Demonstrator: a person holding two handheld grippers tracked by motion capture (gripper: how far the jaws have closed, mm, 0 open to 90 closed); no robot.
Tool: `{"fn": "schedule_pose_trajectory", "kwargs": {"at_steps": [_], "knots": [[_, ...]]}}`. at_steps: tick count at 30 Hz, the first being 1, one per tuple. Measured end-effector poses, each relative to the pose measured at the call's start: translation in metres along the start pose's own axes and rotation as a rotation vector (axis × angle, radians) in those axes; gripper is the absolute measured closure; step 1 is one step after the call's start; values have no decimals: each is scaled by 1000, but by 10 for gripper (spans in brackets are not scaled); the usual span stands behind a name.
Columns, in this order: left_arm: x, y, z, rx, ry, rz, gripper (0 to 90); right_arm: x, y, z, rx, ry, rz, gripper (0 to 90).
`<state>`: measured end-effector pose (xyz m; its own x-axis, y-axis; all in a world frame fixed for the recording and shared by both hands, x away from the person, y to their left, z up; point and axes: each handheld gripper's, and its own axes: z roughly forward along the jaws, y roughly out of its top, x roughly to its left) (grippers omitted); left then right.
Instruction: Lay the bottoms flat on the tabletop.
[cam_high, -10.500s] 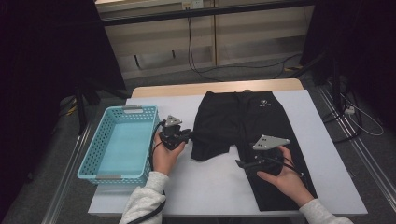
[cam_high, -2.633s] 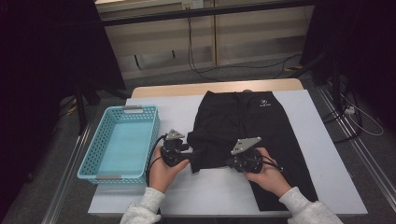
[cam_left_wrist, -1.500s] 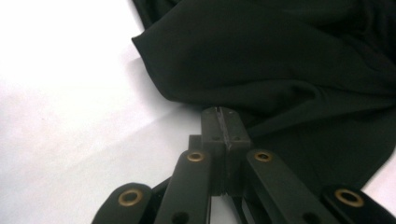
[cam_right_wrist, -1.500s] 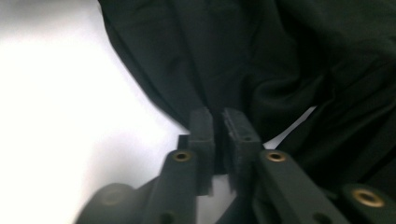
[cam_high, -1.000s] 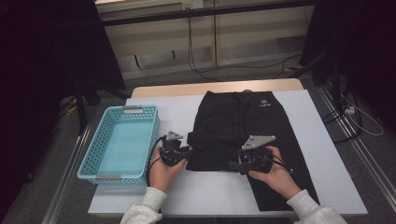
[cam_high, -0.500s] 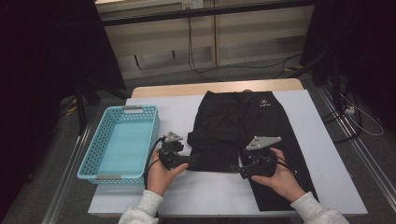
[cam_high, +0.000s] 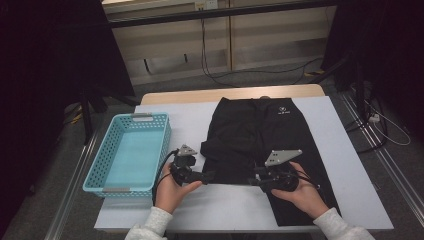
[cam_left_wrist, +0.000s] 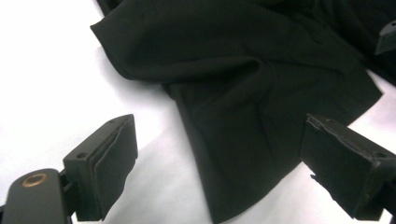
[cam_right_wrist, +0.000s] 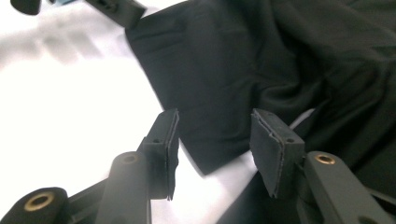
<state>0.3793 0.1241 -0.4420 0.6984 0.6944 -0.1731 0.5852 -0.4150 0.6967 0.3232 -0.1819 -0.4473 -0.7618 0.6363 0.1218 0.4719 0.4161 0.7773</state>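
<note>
A black garment (cam_high: 260, 130) lies spread on the white table (cam_high: 225, 215), its left part folded over so that a hem runs across near the front. My left gripper (cam_high: 207, 176) lies low at the left end of that hem. Its jaws have just been opening and stand wide in the left gripper view (cam_left_wrist: 219, 135), with the cloth's corner (cam_left_wrist: 233, 154) flat on the table between them and untouched. My right gripper (cam_high: 252, 181) faces it from the right. Its jaws (cam_right_wrist: 215, 119) have just been closing but stand apart, a cloth corner (cam_right_wrist: 210, 140) between the pads.
A teal plastic basket (cam_high: 165, 145) stands at the table's left side, close to my left hand. Bare white table lies in front of the garment. Beyond the table's far edge are the floor, cables and dark stands.
Since the oldest frame the garment's left part has been folded flat toward the middle. Over the last second both hands have kept almost still at the front hem.
</note>
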Motion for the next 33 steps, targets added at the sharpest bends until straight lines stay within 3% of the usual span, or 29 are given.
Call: {"fn": "schedule_pose_trajectory", "kwargs": {"at_steps": [4,6,11,15,26,33], "knots": [[3,-1,1,17,4,-1,148,0,0,3,4,-16,-1,546],[2,-1,2,16,2,-1,160,1,0,4,9,7,5,565],[0,-1,5,25,17,37,185,4,1,8,34,-2,-3,541],[-1,0,4,20,12,23,196,5,1,11,43,5,0,549],[-1,1,4,31,6,12,228,11,0,19,87,25,-57,597],[-3,0,7,43,1,62,251,11,0,19,93,16,-68,655]]}}
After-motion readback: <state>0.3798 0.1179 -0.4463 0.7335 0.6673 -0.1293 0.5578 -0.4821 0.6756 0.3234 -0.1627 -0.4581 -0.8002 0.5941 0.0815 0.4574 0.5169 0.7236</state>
